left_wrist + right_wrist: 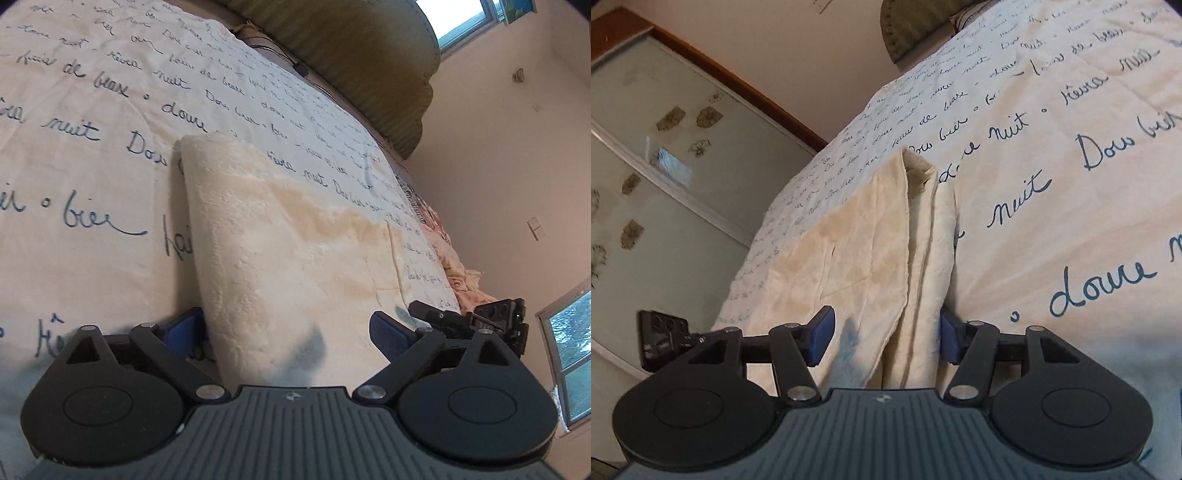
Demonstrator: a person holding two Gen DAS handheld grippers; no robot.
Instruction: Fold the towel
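Observation:
A cream towel (295, 240) lies folded on the bed, a thick rounded fold along its left side in the left wrist view. My left gripper (286, 328) is open wide at the towel's near end, one blue pad (184, 325) beside the fold and the other over the flat cloth. In the right wrist view the towel (857, 240) shows its stacked loose edges on the right. My right gripper (885, 339) is open, and those layered edges run between its pads without being pinched. Each gripper shows in the other's view: the right gripper (480, 321) and the left gripper (661, 336).
The bedspread (92, 184) is cream with blue handwritten words. A green padded headboard (351, 55) runs along the far side. Crumpled pink cloth (454, 258) lies at the bed's edge. A sliding wardrobe door (665, 147) stands beyond the bed, and windows are on the walls.

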